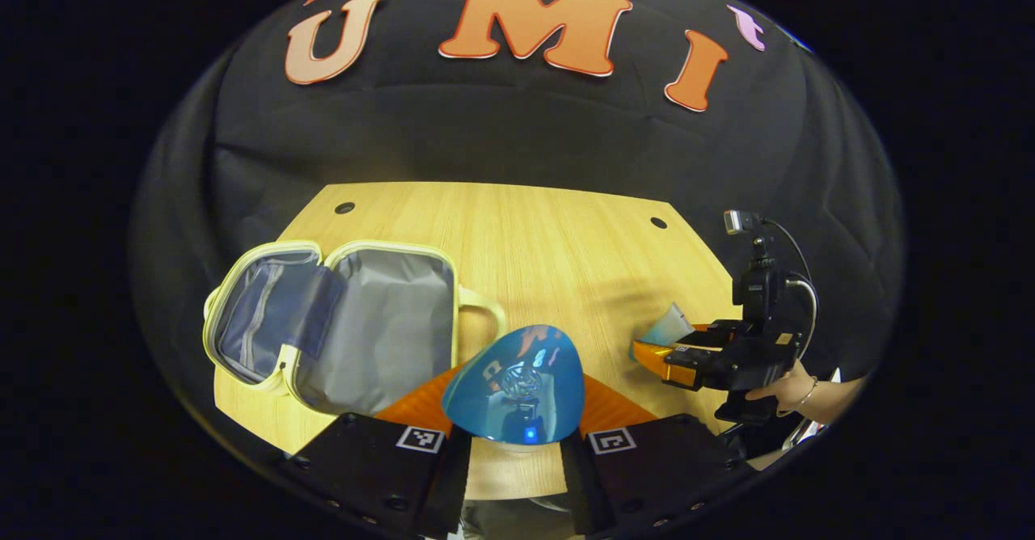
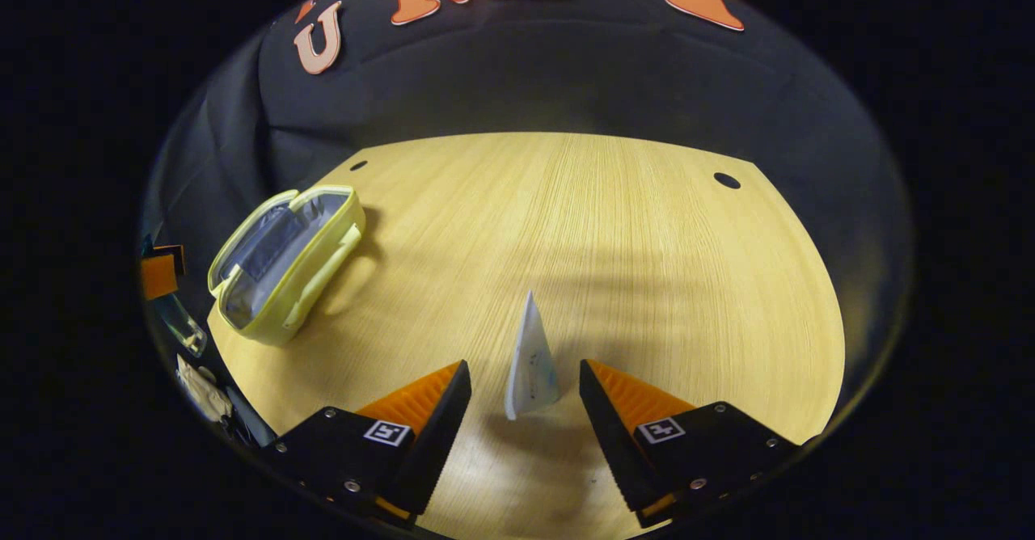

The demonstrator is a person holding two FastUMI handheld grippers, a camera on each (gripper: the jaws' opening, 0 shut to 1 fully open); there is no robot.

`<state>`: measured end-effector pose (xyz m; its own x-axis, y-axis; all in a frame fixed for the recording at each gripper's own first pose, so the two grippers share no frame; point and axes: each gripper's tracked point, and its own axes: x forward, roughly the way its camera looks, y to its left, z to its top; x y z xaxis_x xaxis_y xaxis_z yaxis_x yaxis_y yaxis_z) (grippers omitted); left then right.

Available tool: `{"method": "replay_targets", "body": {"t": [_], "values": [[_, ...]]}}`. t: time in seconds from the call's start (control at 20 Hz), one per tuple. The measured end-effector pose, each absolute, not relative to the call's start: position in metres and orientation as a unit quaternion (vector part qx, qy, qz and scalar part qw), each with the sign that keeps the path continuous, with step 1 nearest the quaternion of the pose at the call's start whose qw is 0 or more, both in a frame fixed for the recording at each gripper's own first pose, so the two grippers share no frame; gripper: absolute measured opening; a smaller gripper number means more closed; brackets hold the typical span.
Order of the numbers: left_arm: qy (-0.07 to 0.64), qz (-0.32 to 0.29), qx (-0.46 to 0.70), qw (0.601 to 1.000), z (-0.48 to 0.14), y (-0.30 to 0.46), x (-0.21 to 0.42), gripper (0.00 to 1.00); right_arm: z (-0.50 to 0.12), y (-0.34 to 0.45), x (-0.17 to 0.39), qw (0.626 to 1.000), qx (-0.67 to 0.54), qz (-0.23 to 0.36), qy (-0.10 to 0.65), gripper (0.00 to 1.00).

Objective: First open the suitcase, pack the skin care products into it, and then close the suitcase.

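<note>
One suitcase [image 1: 340,322], pale yellow with a grey lining, lies open on the wooden table [image 1: 534,233], both halves spread flat at about nine o'clock from the left gripper [image 1: 514,451]. In the right gripper view the same suitcase [image 2: 283,261] sits at ten o'clock, seen edge-on, so its inside is mostly hidden.

I count two skin care items. One is a shiny blue packet [image 1: 517,386], standing up between the left gripper's fingers; the jaws appear closed on its lower end, though the packet covers the contact, so I cannot tell whether both fingers press it. The other is a thin white sachet [image 2: 531,362], standing on edge on the table between the right gripper's [image 2: 525,411] fingers, which are spread wide and clear of it on both sides.

From the left gripper view the right gripper [image 1: 703,358] is at three o'clock, held by a hand [image 1: 788,390] cut off at the wrist, with the sachet [image 1: 667,326] partly hidden behind it.

Two dark holes mark the table's far edge.
</note>
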<state>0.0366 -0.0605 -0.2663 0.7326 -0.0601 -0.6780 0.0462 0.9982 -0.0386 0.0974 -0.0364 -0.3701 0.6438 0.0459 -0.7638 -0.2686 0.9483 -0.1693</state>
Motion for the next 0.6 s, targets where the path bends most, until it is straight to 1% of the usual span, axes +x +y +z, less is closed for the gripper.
{"method": "replay_targets", "body": {"t": [0.05, 0.1, 0.2, 0.35, 0.45, 0.5, 0.55, 0.6], "values": [[0.369, -0.027, -0.015, 0.929, -0.268, -0.055, 0.035, 0.5, -0.377, -0.041, 0.098, 0.891, -0.144, 0.082, 0.423, 0.8], [0.373, -0.025, -0.018, 0.927, -0.267, -0.051, 0.034, 0.51, -0.381, -0.044, 0.095, 0.886, -0.145, 0.073, 0.434, 0.75], [0.382, -0.029, -0.018, 0.924, -0.267, -0.041, 0.034, 0.5, -0.38, -0.041, 0.096, 0.887, -0.127, 0.062, 0.439, 0.42], [0.397, -0.046, -0.007, 0.917, -0.268, -0.02, 0.039, 0.5, -0.37, -0.031, 0.088, 0.886, -0.093, 0.056, 0.451, 0.39], [0.407, -0.059, 0.01, 0.912, -0.264, -0.003, 0.046, 0.5, -0.351, -0.017, 0.085, 0.894, -0.073, 0.059, 0.437, 0.38], [0.415, -0.067, 0.021, 0.907, -0.26, 0.005, 0.047, 0.5, -0.342, -0.008, 0.085, 0.897, -0.066, 0.062, 0.433, 0.38], [0.424, -0.073, 0.029, 0.902, -0.255, 0.013, 0.049, 0.5, -0.333, 0.002, 0.081, 0.899, -0.056, 0.067, 0.43, 0.43], [0.435, -0.078, 0.034, 0.896, -0.253, 0.023, 0.052, 0.5, -0.325, 0.012, 0.079, 0.9, -0.045, 0.071, 0.428, 0.42]]}}
